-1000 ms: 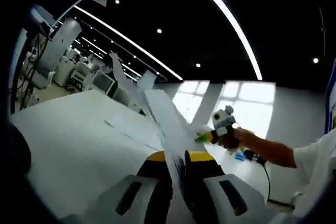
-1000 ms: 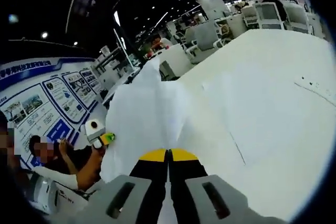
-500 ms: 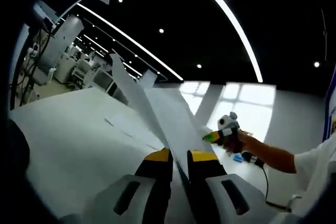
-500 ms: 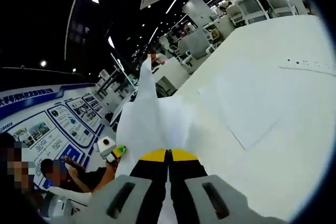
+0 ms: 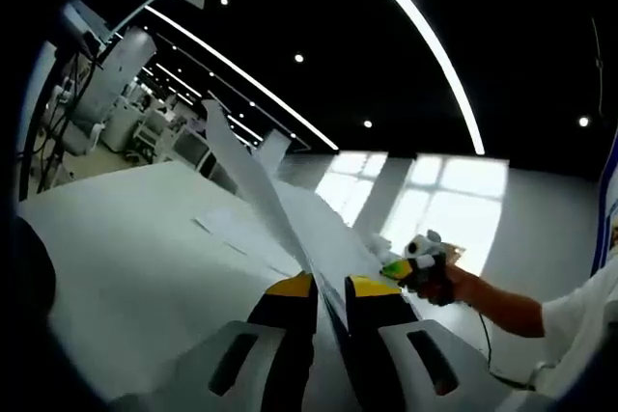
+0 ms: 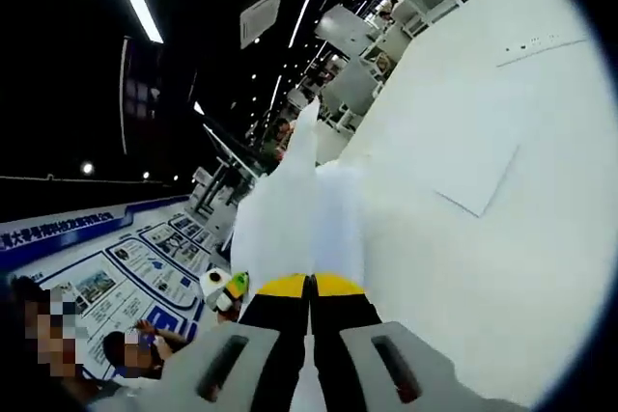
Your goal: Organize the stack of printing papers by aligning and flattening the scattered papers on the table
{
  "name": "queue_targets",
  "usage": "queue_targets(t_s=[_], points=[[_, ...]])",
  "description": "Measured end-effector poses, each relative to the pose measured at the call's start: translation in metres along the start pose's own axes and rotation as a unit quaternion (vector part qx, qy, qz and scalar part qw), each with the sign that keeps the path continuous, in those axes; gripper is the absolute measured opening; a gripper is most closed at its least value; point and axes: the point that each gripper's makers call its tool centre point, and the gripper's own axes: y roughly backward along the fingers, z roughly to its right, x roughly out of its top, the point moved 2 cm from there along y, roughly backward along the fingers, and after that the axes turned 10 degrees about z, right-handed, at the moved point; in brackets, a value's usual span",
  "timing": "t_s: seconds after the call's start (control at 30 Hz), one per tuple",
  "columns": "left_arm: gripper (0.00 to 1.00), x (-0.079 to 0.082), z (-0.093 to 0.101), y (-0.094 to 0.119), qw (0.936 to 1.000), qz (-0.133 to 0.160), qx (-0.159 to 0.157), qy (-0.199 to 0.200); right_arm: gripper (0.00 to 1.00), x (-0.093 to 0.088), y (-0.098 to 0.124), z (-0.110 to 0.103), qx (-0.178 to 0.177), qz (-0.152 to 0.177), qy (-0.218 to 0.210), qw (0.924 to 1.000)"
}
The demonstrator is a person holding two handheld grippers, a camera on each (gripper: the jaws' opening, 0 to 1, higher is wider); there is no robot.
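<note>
Both grippers, left [image 5: 328, 288] and right [image 6: 310, 287], clamp the lifted paper stack [image 5: 290, 209] above the table [image 5: 126, 258] (one sheet [image 6: 463, 166] lies flat); best tap edges down squarely, grips level

A stack of white printing papers [image 5: 290, 214] is lifted off the white table [image 5: 126, 258], held edge-on so it rises as a long, thin blade with its far corner [image 5: 210, 108] sticking up. In the right gripper view the same papers [image 6: 290, 219] show their broad face, a plain white sheaf that bends and narrows to a pointed top corner. The sheets are not flush; their upper edges fan apart slightly. A few more white sheets [image 6: 468, 166] lie flat on the table, overlapping loosely with corners askew.
</note>
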Motion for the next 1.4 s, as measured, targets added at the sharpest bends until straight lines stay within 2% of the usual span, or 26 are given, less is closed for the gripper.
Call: queue_targets(t_s=[0.07, 0.23, 0.47, 0.5, 0.63, 0.77, 0.87, 0.93, 1.03, 1.07, 1.17, 1.3, 1.4], points=[[0.16, 0.001, 0.002, 0.001, 1.0000, 0.002, -0.004, 0.006, 0.00, -0.003, 0.000, 0.001, 0.000, -0.007, 0.010, 0.9999], [0.17, 0.003, 0.002, -0.001, 0.9995, 0.006, -0.009, 0.029, 0.00, 0.000, 0.006, -0.001, 0.003, 0.000, 0.033, 0.9994], [0.17, 0.004, 0.000, -0.002, 0.9993, 0.005, -0.007, 0.035, 0.00, -0.013, -0.001, -0.014, 0.005, 0.007, 0.054, 0.9985], [0.17, 0.004, 0.001, -0.001, 0.9994, 0.005, -0.007, 0.035, 0.00, -0.017, -0.004, -0.014, 0.002, 0.008, 0.068, 0.9977], [0.18, 0.004, 0.001, -0.001, 0.9993, 0.008, -0.003, 0.035, 0.00, -0.023, -0.009, -0.016, 0.008, 0.015, 0.047, 0.9988], [0.18, 0.004, 0.001, -0.001, 0.9993, 0.008, -0.003, 0.037, 0.00, -0.024, -0.012, -0.018, 0.007, 0.014, 0.058, 0.9982], [0.19, 0.005, -0.002, -0.002, 0.9992, 0.007, 0.000, 0.038, 0.00, -0.028, -0.016, -0.025, 0.020, 0.018, 0.048, 0.9985], [0.18, 0.005, -0.002, -0.002, 0.9992, 0.009, 0.001, 0.040, 0.00, -0.029, -0.018, -0.025, 0.016, 0.019, 0.051, 0.9984], [0.14, 0.006, -0.003, -0.002, 0.9992, 0.010, 0.000, 0.038, 0.00, -0.033, -0.018, -0.020, 0.014, 0.015, 0.048, 0.9986], [0.10, 0.005, -0.002, -0.001, 0.9997, 0.007, -0.002, 0.024, 0.00, -0.034, -0.018, -0.019, 0.013, 0.016, 0.051, 0.9985], [0.07, 0.004, -0.001, 0.000, 0.9999, 0.006, -0.006, 0.009, 0.00, -0.035, -0.016, -0.014, 0.016, 0.018, 0.079, 0.9966], [0.06, 0.002, -0.001, 0.000, 1.0000, 0.000, -0.009, -0.004, 0.20, -0.036, -0.017, -0.011, 0.018, 0.022, 0.108, 0.9937], [0.06, 0.001, 0.006, 0.002, 0.9996, 0.004, -0.022, -0.019, 0.29, -0.028, -0.020, -0.006, 0.018, 0.034, 0.148, 0.9883]])
